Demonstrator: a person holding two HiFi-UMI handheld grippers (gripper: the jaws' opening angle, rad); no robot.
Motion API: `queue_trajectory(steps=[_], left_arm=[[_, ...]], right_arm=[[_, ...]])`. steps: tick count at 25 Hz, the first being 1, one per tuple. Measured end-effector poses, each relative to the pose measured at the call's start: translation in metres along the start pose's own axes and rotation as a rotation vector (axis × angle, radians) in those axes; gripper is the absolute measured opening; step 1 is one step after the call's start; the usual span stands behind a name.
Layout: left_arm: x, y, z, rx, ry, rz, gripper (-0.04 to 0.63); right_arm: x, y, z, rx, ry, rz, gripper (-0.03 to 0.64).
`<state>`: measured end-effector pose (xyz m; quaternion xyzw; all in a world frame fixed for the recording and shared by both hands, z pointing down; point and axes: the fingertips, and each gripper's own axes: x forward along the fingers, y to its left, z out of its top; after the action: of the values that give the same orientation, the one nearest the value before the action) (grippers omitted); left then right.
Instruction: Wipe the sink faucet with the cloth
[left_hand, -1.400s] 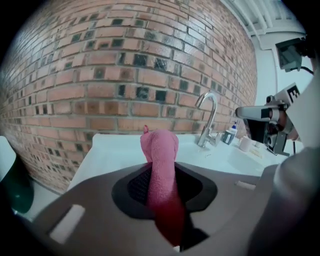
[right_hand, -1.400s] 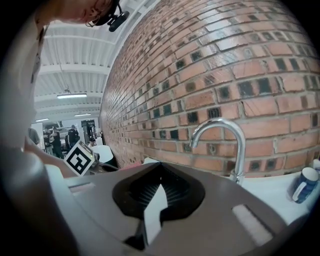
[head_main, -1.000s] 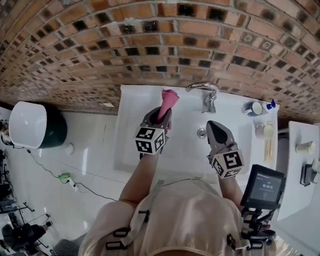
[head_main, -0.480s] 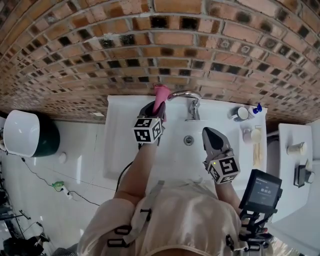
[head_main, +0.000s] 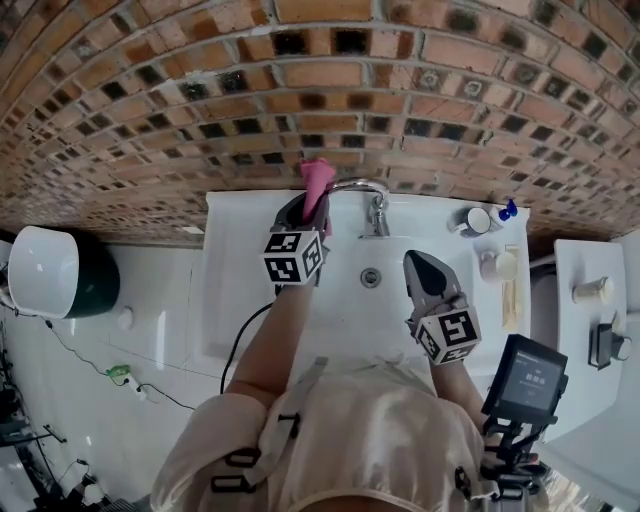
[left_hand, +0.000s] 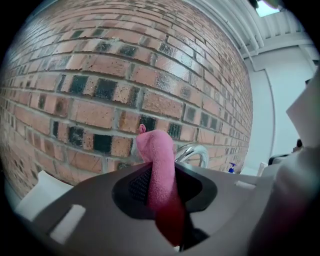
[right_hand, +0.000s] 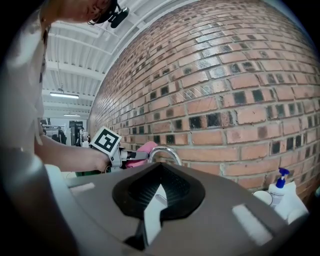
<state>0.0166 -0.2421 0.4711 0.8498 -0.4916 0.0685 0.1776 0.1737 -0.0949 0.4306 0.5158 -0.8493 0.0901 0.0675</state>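
**Head view.**
- Sink (head_main: 225, 300): white, set against a brick wall (head_main: 200, 110).
- Faucet (head_main: 372, 205): chrome with an arched spout, at the back of the sink. The drain (head_main: 371, 277) lies in front of it.
- Left gripper (head_main: 309, 207): reaches toward the back edge of the sink, with its marker cube toward the person. Its jaws are clamped on a pink cloth (head_main: 316, 178).
- The cloth stands up out of the jaw tips, just to the left of the spout's arch and close to the wall. Whether it touches the spout cannot be told.
- Right gripper (head_main: 418, 262): held over the sink to the right of the drain, well apart from the faucet. Its jaws taper to a single point.
- Back right corner of the sink: a cup (head_main: 473, 222) and a blue-topped bottle (head_main: 510, 210).
- Floor at left: a white bin (head_main: 48, 272).

**Left gripper view.**
- The jaws are pressed on the cloth, which rises between the pads as a folded pink column with its upper end bent over.
- The arch of the faucet shows just behind and to the right of the cloth, with the brick wall behind it.

**Right gripper view.**
- The jaws meet at the tips with nothing held. Only a white sliver of sink shows through the slit below.
- Ahead stands the faucet's arch. Just to its left are the cloth and the left gripper's marker cube, with the person's hand behind.
- The bottle stands at lower right.
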Motion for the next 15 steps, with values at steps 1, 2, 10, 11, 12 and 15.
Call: queue_trajectory(steps=[1, 2, 10, 11, 12, 15], left_arm=[[-0.001, -0.004, 0.004, -0.001, -0.016, -0.007, 0.089], [-0.002, -0.010, 0.010, 0.008, -0.031, -0.015, 0.089], [0.008, -0.075, 0.036, 0.117, -0.108, -0.136, 0.089], [0.011, -0.082, 0.034, 0.134, -0.111, -0.147, 0.089], [0.014, -0.090, 0.031, 0.147, -0.105, -0.160, 0.090], [0.025, -0.109, 0.017, 0.175, -0.066, -0.200, 0.091]], right_arm=[[-0.001, 0.000, 0.001, 0.000, -0.002, 0.003, -0.009], [-0.002, 0.001, 0.001, -0.001, -0.004, 0.007, -0.009], [-0.010, -0.001, 0.000, 0.000, -0.005, 0.020, -0.009], [-0.011, -0.002, 0.000, 0.000, -0.004, 0.022, -0.008], [-0.012, -0.004, 0.000, -0.002, -0.003, 0.024, -0.009], [-0.015, -0.012, -0.001, 0.002, -0.005, 0.016, -0.009]])
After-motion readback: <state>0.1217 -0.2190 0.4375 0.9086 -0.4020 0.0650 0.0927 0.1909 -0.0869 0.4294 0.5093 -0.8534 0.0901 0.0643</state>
